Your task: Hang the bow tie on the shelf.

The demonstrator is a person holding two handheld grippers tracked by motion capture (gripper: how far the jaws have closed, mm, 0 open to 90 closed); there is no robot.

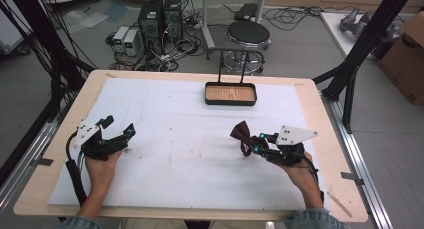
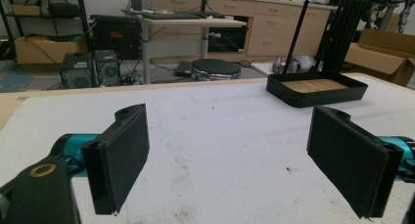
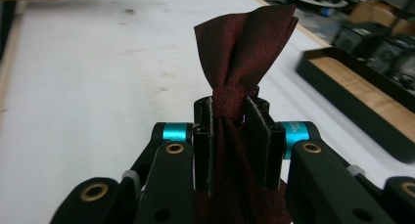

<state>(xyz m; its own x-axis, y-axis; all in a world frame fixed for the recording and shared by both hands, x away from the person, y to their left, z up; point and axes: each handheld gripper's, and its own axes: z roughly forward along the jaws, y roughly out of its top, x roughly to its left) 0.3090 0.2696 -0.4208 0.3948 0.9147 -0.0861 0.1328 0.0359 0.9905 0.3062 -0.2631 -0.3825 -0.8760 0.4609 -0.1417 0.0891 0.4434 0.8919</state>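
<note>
Nearest, your right gripper (image 3: pixel 230 131): jaws clamped tight on dark-red bow tie (image 3: pixel 244 53) at its knot, one wing fanned up past the tips, rest hanging behind the pads; in high view it's held clear above the white mat (image 1: pixel 175 139), right of centre. Your left gripper (image 2: pixel 230 150): jaws wide apart, nothing btwn them, resting low at mat's left edge. Farther: black tray w/ wood floor (image 1: pixel 230 94) at mat's far edge, well apart from both. Beyond table: round stool (image 1: pixel 248 33), PC towers (image 1: pixel 160 16) on floor.
</note>
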